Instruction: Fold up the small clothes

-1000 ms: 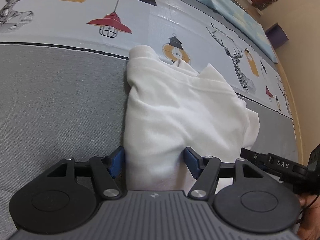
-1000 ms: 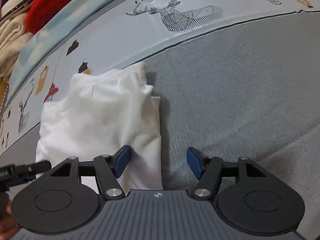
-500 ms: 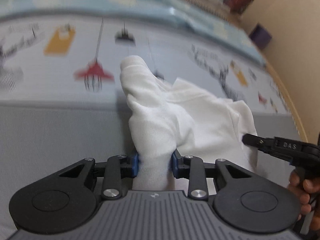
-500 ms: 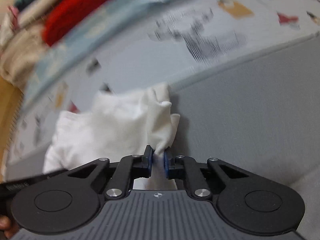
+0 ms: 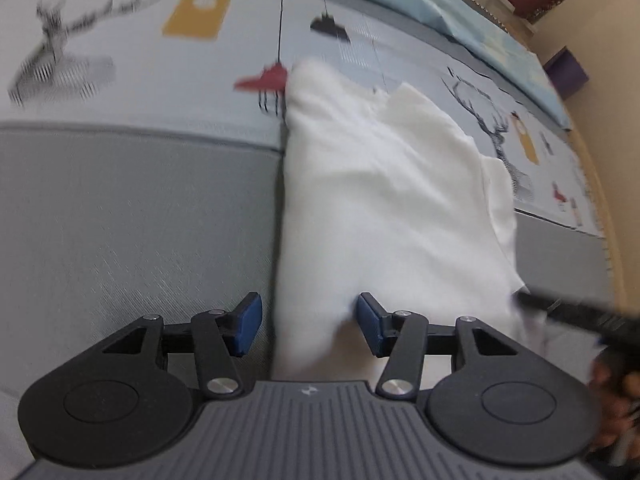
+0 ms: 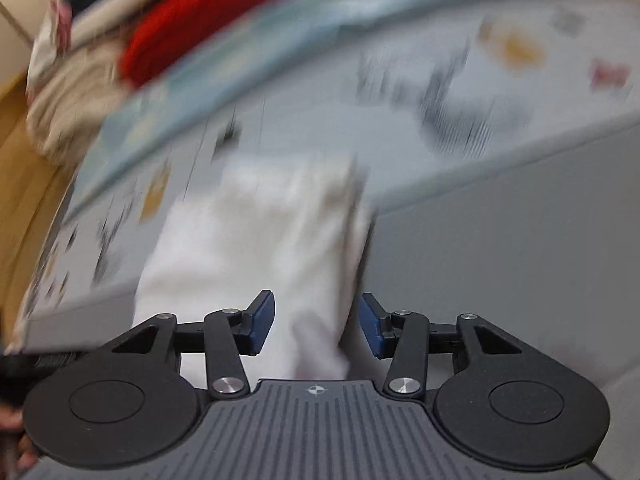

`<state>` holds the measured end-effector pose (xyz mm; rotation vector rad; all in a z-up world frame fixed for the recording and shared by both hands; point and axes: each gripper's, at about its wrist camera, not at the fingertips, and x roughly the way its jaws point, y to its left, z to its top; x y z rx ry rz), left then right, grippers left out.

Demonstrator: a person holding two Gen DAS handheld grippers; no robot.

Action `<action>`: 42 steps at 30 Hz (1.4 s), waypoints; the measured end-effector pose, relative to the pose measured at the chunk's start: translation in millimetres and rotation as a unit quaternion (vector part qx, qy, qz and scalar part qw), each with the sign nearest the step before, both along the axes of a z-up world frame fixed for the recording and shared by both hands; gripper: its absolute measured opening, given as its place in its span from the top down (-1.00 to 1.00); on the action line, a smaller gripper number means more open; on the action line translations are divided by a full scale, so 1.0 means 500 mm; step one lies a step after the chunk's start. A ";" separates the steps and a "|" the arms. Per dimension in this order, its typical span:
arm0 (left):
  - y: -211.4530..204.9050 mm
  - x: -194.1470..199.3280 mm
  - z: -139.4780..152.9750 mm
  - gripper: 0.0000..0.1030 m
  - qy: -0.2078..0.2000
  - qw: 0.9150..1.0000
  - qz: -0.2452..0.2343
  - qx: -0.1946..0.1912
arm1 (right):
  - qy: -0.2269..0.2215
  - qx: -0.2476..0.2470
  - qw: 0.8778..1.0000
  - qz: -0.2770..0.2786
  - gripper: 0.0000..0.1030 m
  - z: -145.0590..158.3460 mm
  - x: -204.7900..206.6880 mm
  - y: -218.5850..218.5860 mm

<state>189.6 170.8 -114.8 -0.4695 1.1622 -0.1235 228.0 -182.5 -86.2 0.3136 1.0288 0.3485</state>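
Note:
A folded white garment (image 5: 384,200) lies on the grey mat, its far end over the printed sheet. My left gripper (image 5: 308,326) is open, its blue pads on either side of the garment's near left corner. In the right wrist view, which is blurred by motion, the same white garment (image 6: 264,248) lies ahead and my right gripper (image 6: 318,326) is open around its near right corner. The right gripper's black finger (image 5: 576,312) shows at the right edge of the left wrist view.
The grey mat (image 5: 132,232) covers the near area. A printed sheet with deer and lamps (image 5: 160,60) lies beyond it. A pile of red and beige clothes (image 6: 160,28) sits at the far left in the right wrist view. A purple box (image 5: 568,72) stands by the wall.
Both grippers, shut on the garment's near corners half a second ago, have opened and let the garment drop flat. The right wrist view is moving fast.

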 end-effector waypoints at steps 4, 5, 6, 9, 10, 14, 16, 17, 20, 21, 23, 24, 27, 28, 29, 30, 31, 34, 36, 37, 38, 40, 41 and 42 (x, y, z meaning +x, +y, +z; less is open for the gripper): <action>-0.031 0.007 -0.002 0.06 -0.027 0.999 -0.018 0.024 | 0.032 -0.058 0.997 0.044 0.44 -0.039 -0.008 0.034; -0.039 0.006 0.001 0.06 -0.037 0.999 -0.028 0.026 | 0.016 -0.057 0.998 0.037 0.66 -0.033 -0.008 0.035; -0.050 0.007 0.003 0.09 -0.044 0.998 -0.041 0.021 | 0.002 -0.048 0.999 0.021 0.71 -0.025 -0.003 0.031; -0.068 0.000 0.003 0.04 -0.042 0.997 -0.054 0.034 | -0.045 -0.062 0.997 -0.028 0.70 -0.009 -0.007 0.014; -0.069 -0.006 0.001 -0.09 -0.037 0.997 -0.053 0.052 | -0.058 -0.079 0.995 -0.030 0.66 -0.006 -0.008 0.015; -0.061 -0.024 -0.005 -0.24 -0.017 0.995 -0.050 0.088 | -0.020 -0.087 0.996 -0.007 0.45 -0.022 -0.019 0.011; -0.059 -0.037 0.005 -0.27 -0.020 0.993 -0.051 0.106 | -0.009 -0.115 0.993 -0.019 0.20 -0.027 -0.023 0.003; -0.060 -0.048 0.011 -0.29 -0.023 0.991 -0.050 0.123 | 0.003 -0.114 0.993 -0.029 0.20 -0.029 -0.025 -0.008; -0.072 -0.083 0.035 -0.34 -0.019 0.980 -0.052 0.192 | 0.043 -0.114 0.990 -0.066 0.20 -0.027 -0.043 -0.045; -0.077 -0.098 0.053 -0.34 -0.025 0.973 -0.057 0.222 | 0.048 -0.133 0.987 -0.074 0.20 -0.018 -0.057 -0.050; -0.086 -0.137 0.109 -0.47 -0.069 0.961 -0.054 0.263 | 0.008 -0.183 0.980 -0.082 0.20 0.025 -0.096 -0.056; -0.092 -0.153 0.133 -0.66 -0.089 0.958 -0.046 0.270 | -0.022 -0.186 0.979 -0.083 0.20 0.054 -0.119 -0.059; -0.115 -0.239 0.218 -0.81 -0.166 0.947 -0.013 0.273 | -0.120 -0.167 0.976 -0.078 -0.06 0.148 -0.208 -0.064; -0.128 -0.269 0.238 -0.82 -0.184 0.944 -0.004 0.272 | -0.146 -0.163 0.973 -0.074 -0.31 0.171 -0.234 -0.064; -0.143 -0.300 0.256 -0.86 -0.200 0.942 0.002 0.268 | -0.174 -0.160 0.969 -0.070 -0.44 0.194 -0.270 -0.060; -0.159 -0.326 0.267 -0.99 -0.213 0.941 0.004 0.263 | -0.198 -0.155 0.966 -0.066 -0.66 0.211 -0.306 -0.056; -0.177 -0.357 0.275 -0.99 -0.229 0.939 0.004 0.256 | -0.219 -0.150 0.962 -0.061 -0.81 0.225 -0.331 -0.055; -0.221 -0.432 0.267 -0.99 -0.247 0.939 -0.001 0.237 | -0.270 -0.148 0.950 -0.046 -0.87 0.236 -0.419 -0.053; -0.242 -0.457 0.235 -0.99 -0.242 0.944 0.001 0.224 | -0.274 -0.156 0.948 -0.046 -0.87 0.226 -0.452 -0.044; -0.251 -0.462 0.219 -0.99 -0.227 0.948 0.011 0.222 | -0.274 -0.159 0.948 -0.041 -0.90 0.225 -0.461 -0.039; -0.256 -0.464 0.209 -0.99 -0.210 0.953 0.022 0.219 | -0.276 -0.157 0.947 -0.040 -0.94 0.221 -0.469 -0.035; -0.258 -0.465 0.202 -0.99 -0.197 0.957 0.038 0.207 | -0.264 -0.164 0.950 -0.038 -0.96 0.208 -0.479 -0.032; -0.260 -0.467 0.201 -0.99 -0.199 0.955 0.038 0.215 | -0.255 -0.169 0.951 -0.037 -0.96 0.203 -0.481 -0.024; -0.263 -0.468 0.202 -0.99 -0.201 0.953 0.039 0.223 | -0.243 -0.171 0.954 -0.037 -0.96 0.197 -0.476 -0.022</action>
